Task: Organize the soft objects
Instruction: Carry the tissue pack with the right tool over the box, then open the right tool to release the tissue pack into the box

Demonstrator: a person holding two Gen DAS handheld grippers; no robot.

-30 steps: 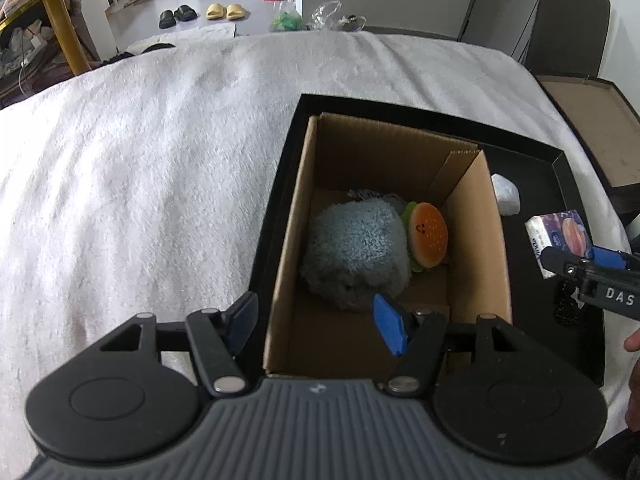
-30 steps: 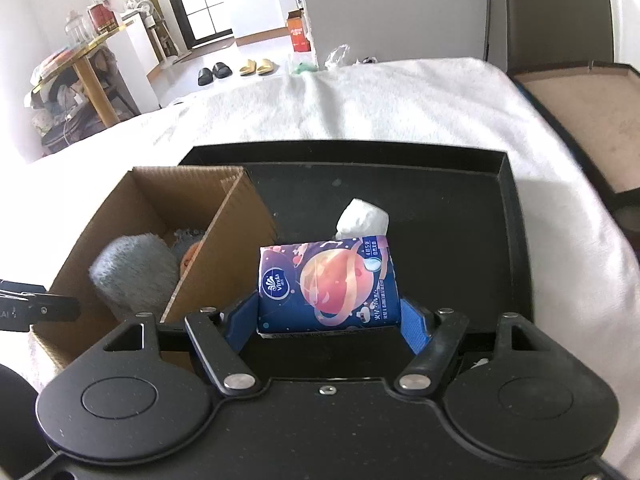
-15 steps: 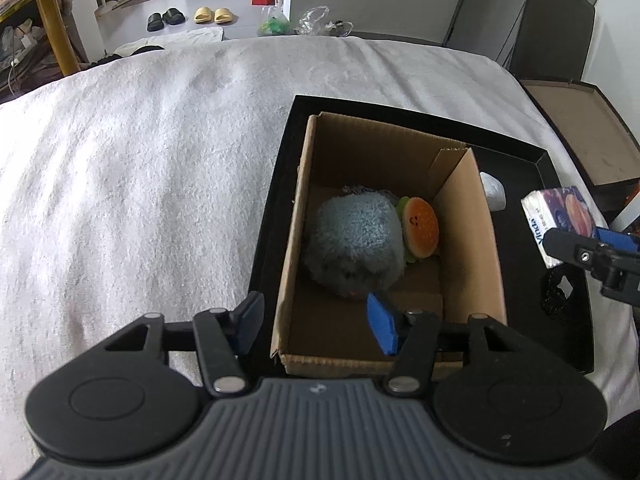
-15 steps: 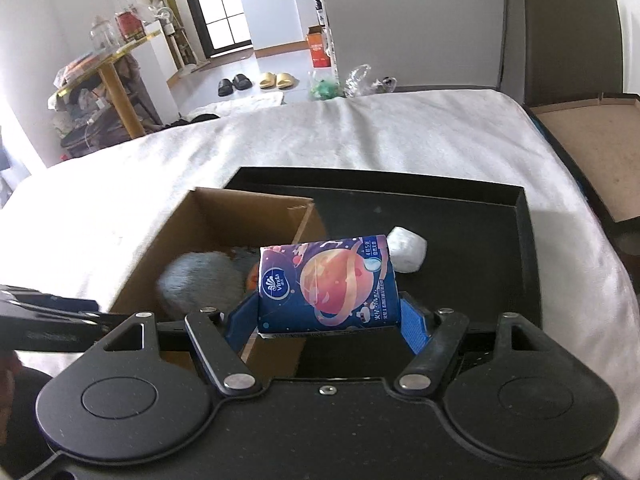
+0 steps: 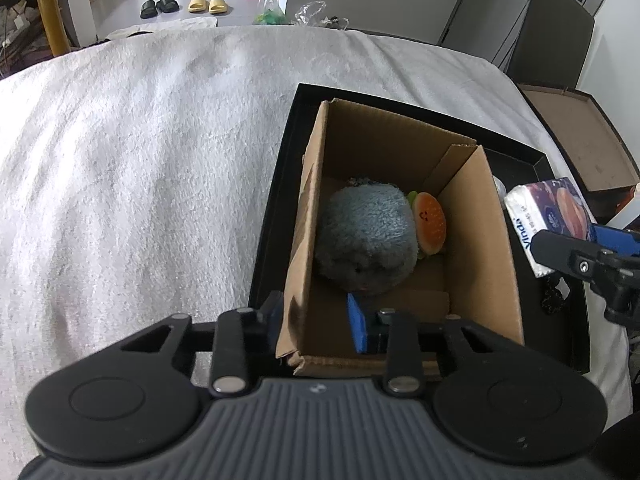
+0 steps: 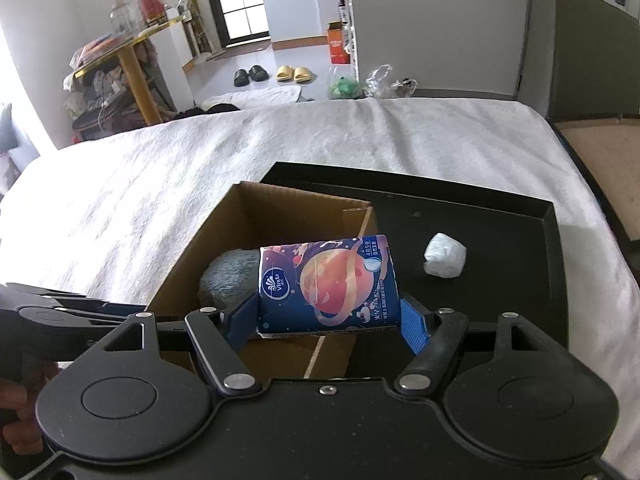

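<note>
An open cardboard box [image 5: 480, 240] stands in a black tray [image 5: 276, 200] on a bed. Inside lie a grey-blue plush [image 5: 364, 240] and a small burger plush [image 5: 430, 224]. My left gripper [image 5: 316, 320] straddles the box's near left wall and its jaws are closing. One pad is outside against the wall; the blue pad [image 5: 358, 328] inside is still apart from it. My right gripper [image 6: 328, 312] is shut on a planet-printed tissue pack [image 6: 328, 280], held above the box's right wall. The same tissue pack [image 5: 548, 216] shows at the right edge of the left wrist view.
A white crumpled wad [image 6: 444, 256] and a small black item [image 5: 554, 296] lie in the tray to the right of the box. A white blanket [image 5: 140, 180] covers the bed. A flat brown lid [image 5: 580, 140] lies off the right side. Slippers [image 6: 292, 74] sit on the floor beyond.
The left gripper's jaws have narrowed and slid onto the box's near left wall. The right gripper has carried the tissue pack up and left, from over the tray to above the box.
</note>
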